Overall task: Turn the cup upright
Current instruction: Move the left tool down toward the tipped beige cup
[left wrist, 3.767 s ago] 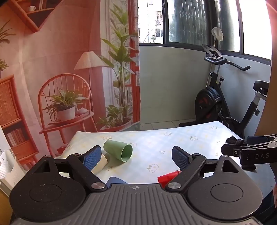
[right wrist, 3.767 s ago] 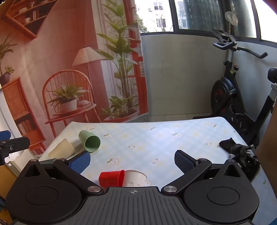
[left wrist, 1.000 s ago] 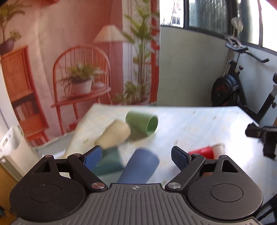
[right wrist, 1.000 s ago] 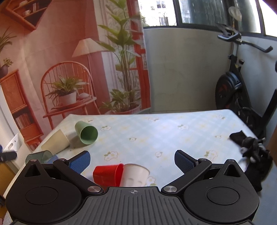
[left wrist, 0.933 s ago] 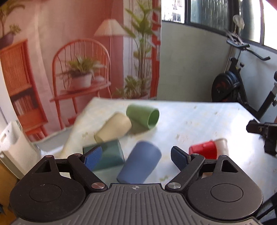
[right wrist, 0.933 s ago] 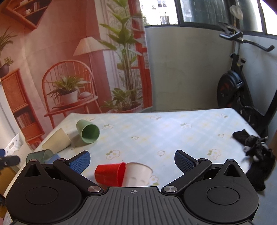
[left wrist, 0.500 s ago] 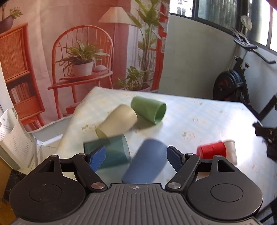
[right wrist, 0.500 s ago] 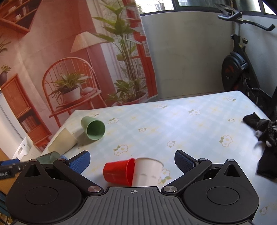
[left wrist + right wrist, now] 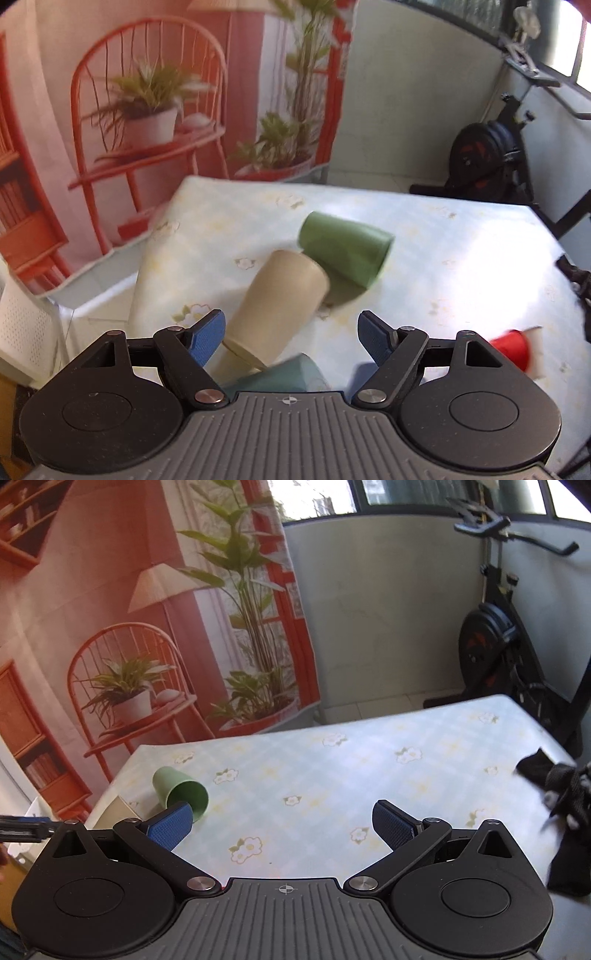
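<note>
Several cups lie on their sides on the flowered tablecloth (image 9: 424, 236). In the left wrist view a beige cup (image 9: 277, 306) lies between my open left gripper's (image 9: 291, 334) fingers, mouth towards me. A light green cup (image 9: 343, 253) lies just behind it. A dark teal cup (image 9: 284, 376) and a bit of a blue cup (image 9: 364, 371) show at the gripper's base. A red cup (image 9: 511, 347) nested with a white one lies at the right. My right gripper (image 9: 282, 825) is open and empty over the cloth; the green cup (image 9: 179, 792) is by its left finger.
A black glove or cloth (image 9: 565, 812) lies at the table's right edge. An exercise bike (image 9: 509, 635) stands behind the table on the right. A white perforated bin (image 9: 22, 328) stands off the table's left side. A printed backdrop hangs behind.
My left gripper has moved forward and left; the beige cup now lies between its fingers and the teal and blue cups have dropped under its base. The right gripper moved forward past the red and white cups.
</note>
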`<state>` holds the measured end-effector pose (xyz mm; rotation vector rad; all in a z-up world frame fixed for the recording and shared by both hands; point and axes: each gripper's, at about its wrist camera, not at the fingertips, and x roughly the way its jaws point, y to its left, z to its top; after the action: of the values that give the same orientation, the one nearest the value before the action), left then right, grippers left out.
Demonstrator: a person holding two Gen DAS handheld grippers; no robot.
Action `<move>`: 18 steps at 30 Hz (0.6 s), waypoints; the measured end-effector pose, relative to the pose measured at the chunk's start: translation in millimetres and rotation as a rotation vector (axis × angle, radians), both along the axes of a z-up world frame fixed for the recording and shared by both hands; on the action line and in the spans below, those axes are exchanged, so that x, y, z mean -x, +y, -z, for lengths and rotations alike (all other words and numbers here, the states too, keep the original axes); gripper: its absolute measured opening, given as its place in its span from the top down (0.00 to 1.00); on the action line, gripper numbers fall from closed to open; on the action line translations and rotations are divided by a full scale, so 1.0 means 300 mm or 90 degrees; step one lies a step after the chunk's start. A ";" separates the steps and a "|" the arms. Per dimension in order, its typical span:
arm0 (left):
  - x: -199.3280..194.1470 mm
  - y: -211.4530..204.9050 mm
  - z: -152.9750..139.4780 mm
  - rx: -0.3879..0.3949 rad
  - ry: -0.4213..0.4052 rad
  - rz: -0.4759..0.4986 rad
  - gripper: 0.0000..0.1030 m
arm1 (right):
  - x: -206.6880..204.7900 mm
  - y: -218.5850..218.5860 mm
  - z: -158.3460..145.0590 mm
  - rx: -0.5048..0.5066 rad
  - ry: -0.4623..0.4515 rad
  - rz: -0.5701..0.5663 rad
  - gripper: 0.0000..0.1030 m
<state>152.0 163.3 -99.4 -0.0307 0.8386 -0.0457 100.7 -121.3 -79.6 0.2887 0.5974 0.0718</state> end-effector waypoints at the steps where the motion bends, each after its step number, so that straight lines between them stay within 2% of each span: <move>1: -0.025 0.002 0.021 -0.005 0.006 0.006 0.21 | -0.005 0.004 0.007 -0.004 0.006 0.005 0.00; 5: -0.105 0.026 0.086 0.005 0.029 0.030 0.21 | -0.014 0.011 0.034 -0.012 0.030 0.018 0.00; 13: -0.215 0.043 0.174 0.022 0.087 0.019 0.21 | -0.013 0.007 0.064 -0.013 0.058 0.028 0.00; 18: -0.240 0.028 0.202 -0.025 0.104 0.019 0.21 | -0.016 0.002 0.074 -0.024 0.070 0.019 0.00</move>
<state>224.0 171.9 -160.0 0.0153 1.0037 -0.0556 105.5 -120.7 -101.9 0.3393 0.7006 0.0383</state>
